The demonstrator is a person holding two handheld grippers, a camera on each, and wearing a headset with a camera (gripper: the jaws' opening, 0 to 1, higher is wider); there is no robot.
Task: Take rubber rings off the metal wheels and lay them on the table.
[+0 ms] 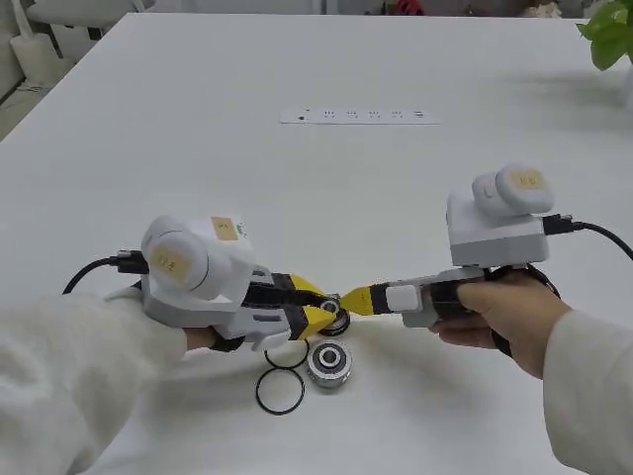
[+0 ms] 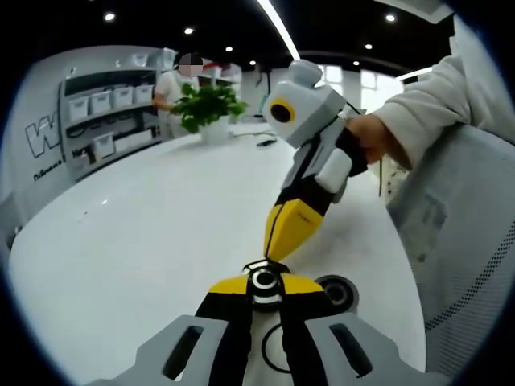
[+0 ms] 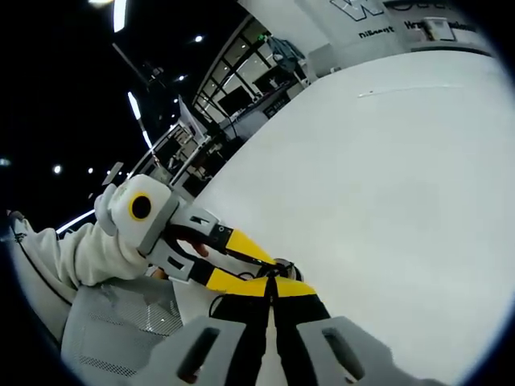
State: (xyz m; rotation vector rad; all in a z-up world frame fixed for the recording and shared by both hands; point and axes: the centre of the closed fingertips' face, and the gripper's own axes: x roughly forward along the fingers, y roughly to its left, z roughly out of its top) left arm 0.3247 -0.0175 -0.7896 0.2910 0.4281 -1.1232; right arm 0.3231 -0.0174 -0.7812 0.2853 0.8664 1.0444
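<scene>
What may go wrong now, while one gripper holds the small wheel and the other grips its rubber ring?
The left gripper holds the wheel only at its jaw tips, so a pull from the right gripper may twist it free. That gripper seems to pinch just a thin edge of the ring; it may slip and snap back. A dropped wheel could hit the second wheel and loose ring lying just below.

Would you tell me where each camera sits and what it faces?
Head view: on the headset, looking down at the white table and metal wheel; both sleeves show.
Left gripper view: on the left gripper, faces the right gripper; own jaws clamp the wheel.
Right gripper view: on the right gripper, faces the left gripper.
Shared: the wheel.
</scene>
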